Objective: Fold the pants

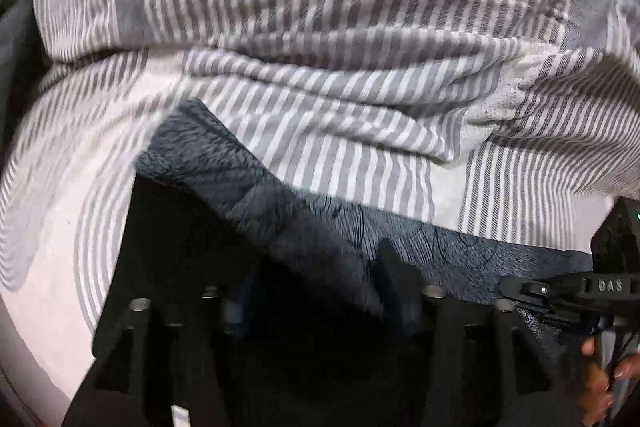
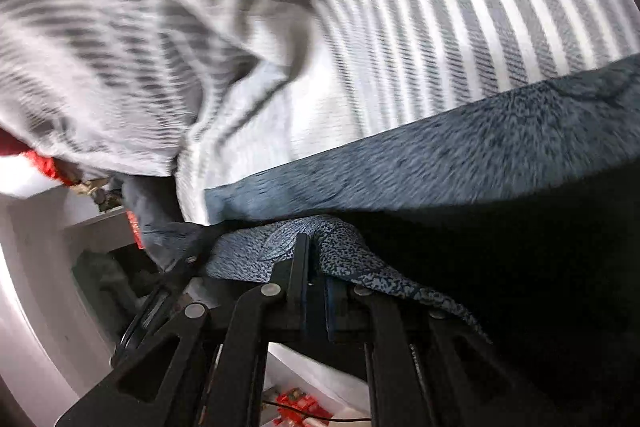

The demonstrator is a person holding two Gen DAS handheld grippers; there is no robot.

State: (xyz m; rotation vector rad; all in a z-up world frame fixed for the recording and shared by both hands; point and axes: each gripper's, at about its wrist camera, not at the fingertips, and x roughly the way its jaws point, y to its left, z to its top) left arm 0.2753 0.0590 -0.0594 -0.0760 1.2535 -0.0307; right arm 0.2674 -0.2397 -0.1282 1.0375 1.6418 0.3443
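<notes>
The blue-grey fuzzy pants [image 1: 248, 195] lie in a band across the striped sheet, running from the middle left to the lower right. My left gripper [image 1: 280, 251] points steeply down over them with its jaws apart; the cloth lies under and between the black fingers [image 1: 394, 267], and no pad presses on it. At the right edge, my right gripper [image 1: 520, 287] reaches in, with a hand [image 1: 600, 387] behind it. In the right wrist view my right gripper [image 2: 310, 251] is shut on a bunched fold of the pants [image 2: 440, 163], which drape off to the right.
A grey and white striped bed sheet [image 1: 320, 27] covers the surface and is rumpled into ridges [image 2: 200, 107]. Past the bed's edge on the left are white furniture [image 2: 92, 227], red items [image 2: 44, 159] and more red clutter below [image 2: 296, 403].
</notes>
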